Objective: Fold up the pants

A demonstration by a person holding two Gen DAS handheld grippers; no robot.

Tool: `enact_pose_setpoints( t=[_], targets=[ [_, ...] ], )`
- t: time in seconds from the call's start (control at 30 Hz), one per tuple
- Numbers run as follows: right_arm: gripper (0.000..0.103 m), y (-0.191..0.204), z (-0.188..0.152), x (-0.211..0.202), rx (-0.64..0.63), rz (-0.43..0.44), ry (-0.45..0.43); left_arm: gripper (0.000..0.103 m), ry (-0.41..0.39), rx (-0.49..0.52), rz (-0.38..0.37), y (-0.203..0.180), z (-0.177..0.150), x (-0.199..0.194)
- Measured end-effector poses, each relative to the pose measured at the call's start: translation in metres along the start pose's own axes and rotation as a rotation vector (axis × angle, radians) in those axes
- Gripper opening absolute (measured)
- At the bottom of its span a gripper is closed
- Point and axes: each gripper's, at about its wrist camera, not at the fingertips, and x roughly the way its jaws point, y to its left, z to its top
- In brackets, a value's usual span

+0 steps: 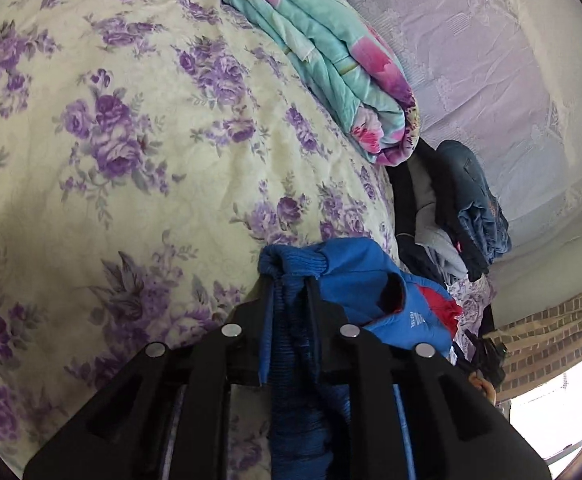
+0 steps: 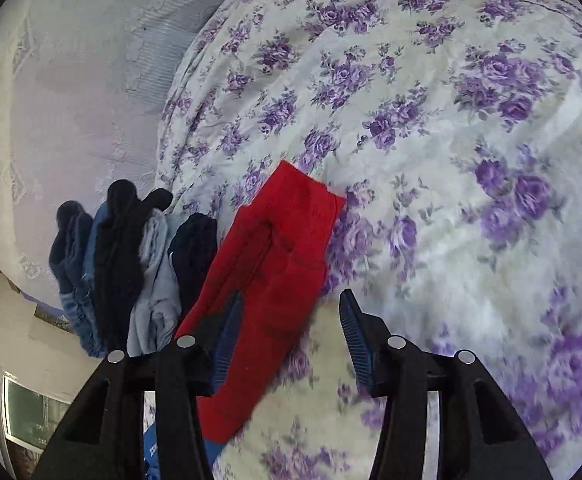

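The pants are blue and red. In the left wrist view their blue ribbed cuff (image 1: pixel 291 260) bunches up between the fingers of my left gripper (image 1: pixel 289 280), which is shut on it; more blue cloth with a red patch (image 1: pixel 431 308) hangs to the right. In the right wrist view a red leg of the pants (image 2: pixel 287 240) lies flat on the floral bedspread (image 2: pixel 451 120). My right gripper (image 2: pixel 291 296) hovers over its lower part, open. Its left finger (image 2: pixel 227 332) overlaps the red cloth and its right finger (image 2: pixel 355 332) is over the bedspread.
A folded teal and pink quilt (image 1: pixel 331 60) lies on the floral bedspread (image 1: pixel 131 140). A pile of dark, grey and denim clothes (image 1: pixel 463 208) (image 2: pixel 131 264) sits at the bed's edge beside a lilac lace sheet (image 1: pixel 491 60). A window (image 2: pixel 31 412) shows low on the left.
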Motion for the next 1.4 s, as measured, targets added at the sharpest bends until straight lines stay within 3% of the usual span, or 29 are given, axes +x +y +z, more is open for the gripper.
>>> enact_pose_setpoints(
  t=[0.1,0.17,0.27,0.43,0.57,0.7,0.8,0.87,0.93,1.0,1.07,1.13,1.3,1.4],
  targets=[
    [0.040,-0.009,0.008,0.017,0.030,-0.014,-0.003,0.017,-0.008,0.005,-0.022,0.001,0.000,0.001],
    [0.019,-0.009,0.009,0.024,0.014,-0.009,-0.007,0.018,-0.008,0.008,-0.029,0.002,0.000,0.003],
    [0.013,-0.004,0.005,0.018,-0.038,-0.012,-0.041,0.019,-0.007,0.008,-0.041,0.003,0.000,0.002],
    [0.013,0.015,-0.013,-0.049,-0.107,0.067,-0.101,0.020,-0.009,0.012,-0.045,0.002,0.000,0.001],
    [0.013,0.014,-0.036,-0.114,-0.133,0.055,-0.105,0.027,0.004,0.020,-0.057,-0.002,0.009,0.003],
    [0.012,-0.010,-0.051,-0.144,-0.119,0.008,-0.104,0.030,0.018,0.129,-0.025,-0.026,0.020,0.012],
    [0.013,-0.052,-0.062,-0.117,-0.103,-0.132,0.011,0.031,0.051,0.149,-0.019,-0.032,0.025,0.024],
    [0.014,-0.081,-0.072,-0.107,-0.017,-0.134,0.064,0.031,0.069,0.114,-0.032,-0.024,0.026,0.027],
    [0.020,-0.085,-0.076,-0.121,0.017,-0.080,0.020,0.032,0.075,0.070,-0.067,-0.017,0.026,0.022],
    [0.025,-0.070,-0.073,-0.141,-0.044,-0.105,-0.068,0.032,0.064,0.070,-0.058,-0.015,0.027,0.017],
    [0.035,-0.051,-0.062,-0.156,-0.128,-0.150,-0.135,0.034,0.060,0.076,-0.051,-0.016,0.028,0.017],
    [0.044,-0.042,-0.042,-0.150,-0.171,-0.160,-0.121,0.034,0.057,0.080,-0.045,-0.018,0.028,0.021],
    [0.042,-0.057,-0.014,-0.107,-0.145,-0.149,-0.030,0.034,0.061,0.080,-0.044,-0.021,0.030,0.025],
    [0.029,-0.064,-0.018,-0.083,-0.137,-0.128,0.011,0.024,0.061,0.087,-0.044,-0.025,0.034,0.027]
  ],
)
